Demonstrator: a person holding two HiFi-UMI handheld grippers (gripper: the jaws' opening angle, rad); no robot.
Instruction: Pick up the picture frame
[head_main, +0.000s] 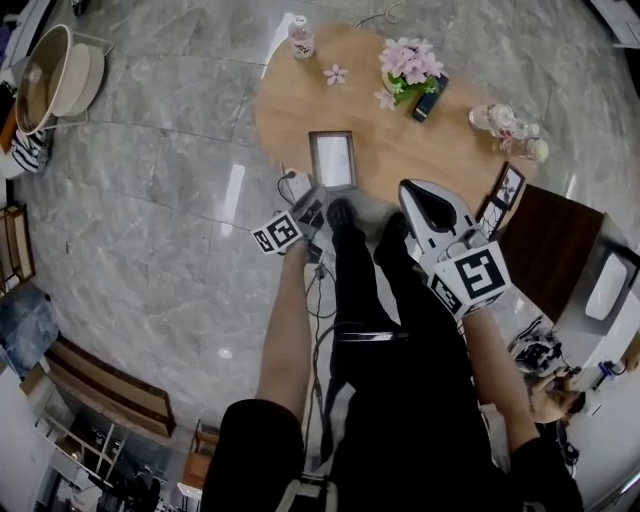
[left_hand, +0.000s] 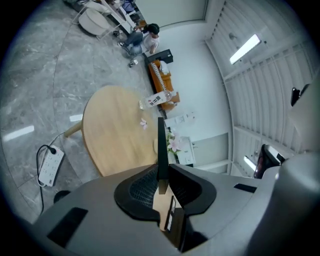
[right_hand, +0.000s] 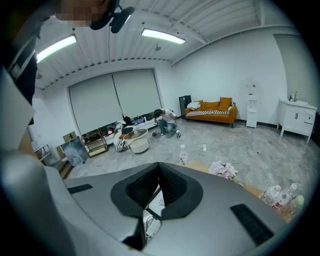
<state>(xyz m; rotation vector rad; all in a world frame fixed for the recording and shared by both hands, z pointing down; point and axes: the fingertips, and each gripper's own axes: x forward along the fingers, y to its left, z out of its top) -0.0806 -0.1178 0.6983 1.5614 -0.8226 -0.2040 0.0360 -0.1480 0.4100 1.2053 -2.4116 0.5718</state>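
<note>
The picture frame (head_main: 333, 160) has a dark border and a pale inside, and it hangs above the near edge of the round wooden table (head_main: 380, 140). My left gripper (head_main: 318, 200) is shut on its lower edge. In the left gripper view the frame (left_hand: 160, 145) stands edge-on between the two dark pads, which press on it from both sides, and my left gripper (left_hand: 161, 177) is lifted off the table. My right gripper (head_main: 407, 187) hovers to the right of the frame, apart from it. Its jaws meet at the tips in the right gripper view with nothing between them (right_hand: 159, 167).
On the table stand a pot of pink flowers (head_main: 410, 65), a bottle (head_main: 300, 38), a loose blossom (head_main: 335, 73) and glassware (head_main: 510, 122). A second frame (head_main: 505, 195) leans by a dark brown cabinet (head_main: 550, 250). A power strip (left_hand: 50, 165) lies on the floor.
</note>
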